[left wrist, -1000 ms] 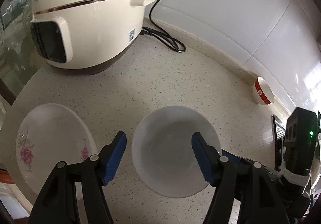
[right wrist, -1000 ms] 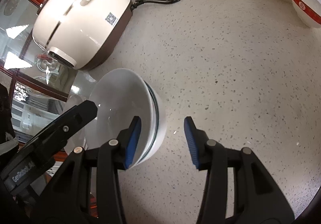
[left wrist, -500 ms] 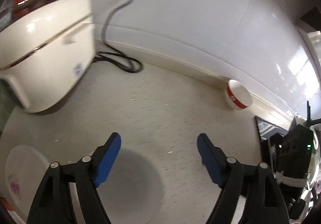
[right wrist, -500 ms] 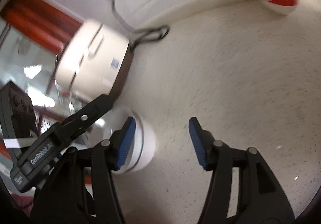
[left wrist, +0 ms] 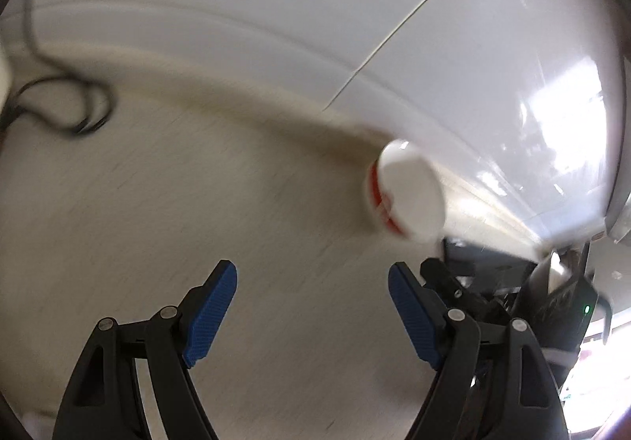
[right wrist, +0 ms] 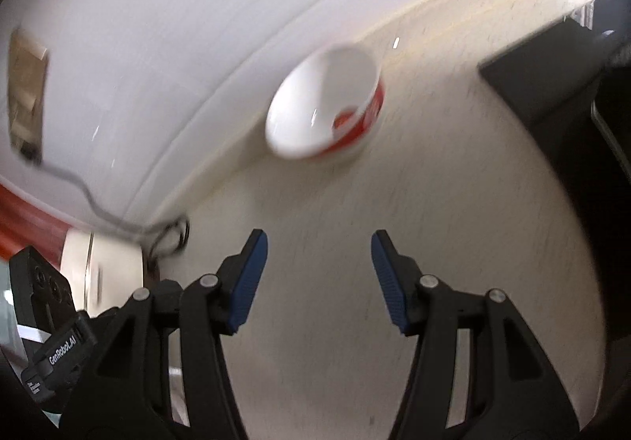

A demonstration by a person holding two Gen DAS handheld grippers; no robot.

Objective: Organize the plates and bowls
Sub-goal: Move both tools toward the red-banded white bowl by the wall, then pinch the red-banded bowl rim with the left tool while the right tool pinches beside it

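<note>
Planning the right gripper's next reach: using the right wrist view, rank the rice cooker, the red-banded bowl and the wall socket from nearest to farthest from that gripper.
1. Rice cooker: low on the left, just beside the right gripper, which is open and empty.
2. Red-banded bowl: ahead, on the counter by the wall's base.
3. Wall socket: far left, up on the wall above the cord.

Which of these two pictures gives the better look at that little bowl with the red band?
The right wrist view: the red-banded bowl sits near the middle, its white inside open to view. The left wrist view shows it off to the right, more blurred.
</note>
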